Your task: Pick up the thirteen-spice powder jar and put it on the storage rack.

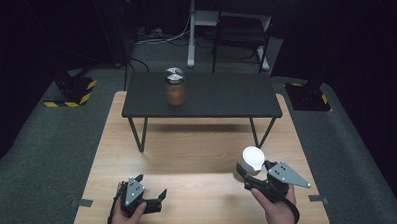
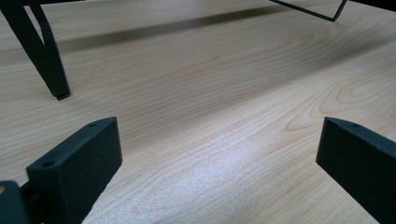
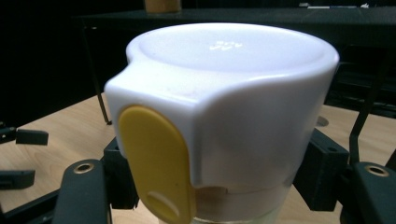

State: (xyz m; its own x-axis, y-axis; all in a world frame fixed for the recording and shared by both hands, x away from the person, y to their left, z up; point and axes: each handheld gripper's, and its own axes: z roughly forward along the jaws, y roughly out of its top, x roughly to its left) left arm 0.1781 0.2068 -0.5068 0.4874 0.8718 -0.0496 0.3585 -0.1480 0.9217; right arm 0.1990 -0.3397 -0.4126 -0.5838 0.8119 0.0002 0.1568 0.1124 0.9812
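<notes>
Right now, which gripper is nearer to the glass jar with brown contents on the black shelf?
Left, slightly. The left gripper sits low, almost straight before the glass jar; the right gripper is off to its right, holding a white-capped container.

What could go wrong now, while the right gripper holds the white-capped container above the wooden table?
1. The right gripper grips the white-capped container below its cap, near the top; it might tilt or slip and drop onto the wooden table.
2. If it goes to the black shelf, it might knock over the jar standing there.
</notes>
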